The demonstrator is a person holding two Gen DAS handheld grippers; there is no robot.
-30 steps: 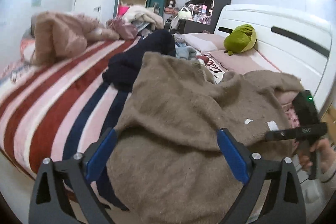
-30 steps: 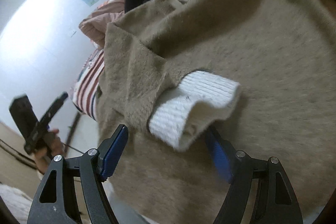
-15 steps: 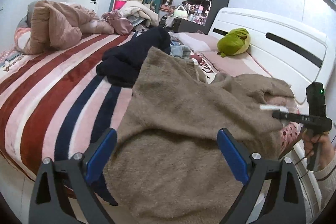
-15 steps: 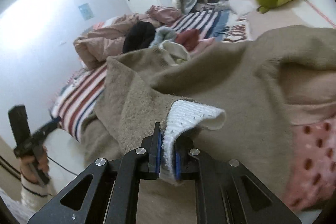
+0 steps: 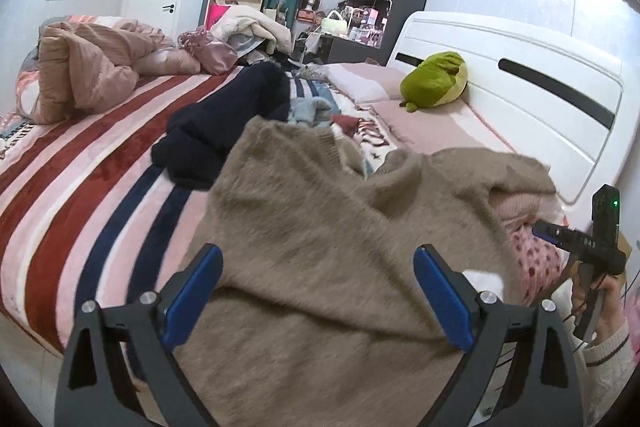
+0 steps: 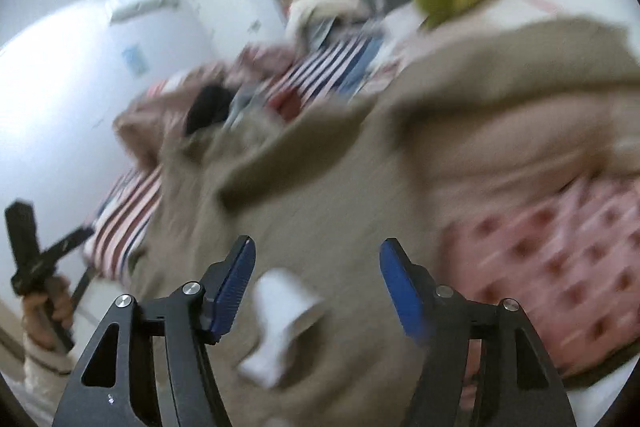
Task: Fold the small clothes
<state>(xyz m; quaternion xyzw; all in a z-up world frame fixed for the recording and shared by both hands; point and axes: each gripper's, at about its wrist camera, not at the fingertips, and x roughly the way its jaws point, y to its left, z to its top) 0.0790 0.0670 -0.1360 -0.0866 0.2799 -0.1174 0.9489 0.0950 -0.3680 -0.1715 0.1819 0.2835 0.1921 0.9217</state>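
Note:
A fuzzy tan sweater [image 5: 320,247] lies spread over the near corner of the bed and hangs over its edge. My left gripper [image 5: 316,291] is open, its blue fingers apart above the sweater's lower part. In the blurred right wrist view the same sweater [image 6: 340,187] fills the middle. Its white ribbed cuff [image 6: 280,319] lies loose between the fingers of my right gripper [image 6: 316,287], which is open. The cuff also shows in the left wrist view [image 5: 486,281], and the right gripper [image 5: 576,247] is at the far right there.
A striped blanket [image 5: 80,167] covers the bed. A dark navy garment [image 5: 224,123] lies behind the sweater. A pink dotted cloth [image 6: 560,267] lies right of the sweater. A green plush [image 5: 434,81] sits by the white headboard [image 5: 540,99]. Pink bedding [image 5: 88,67] is heaped far left.
My right gripper was shut on the white cuff half a second ago; now it is open and the cuff lies loose. The left gripper stays open over the sweater.

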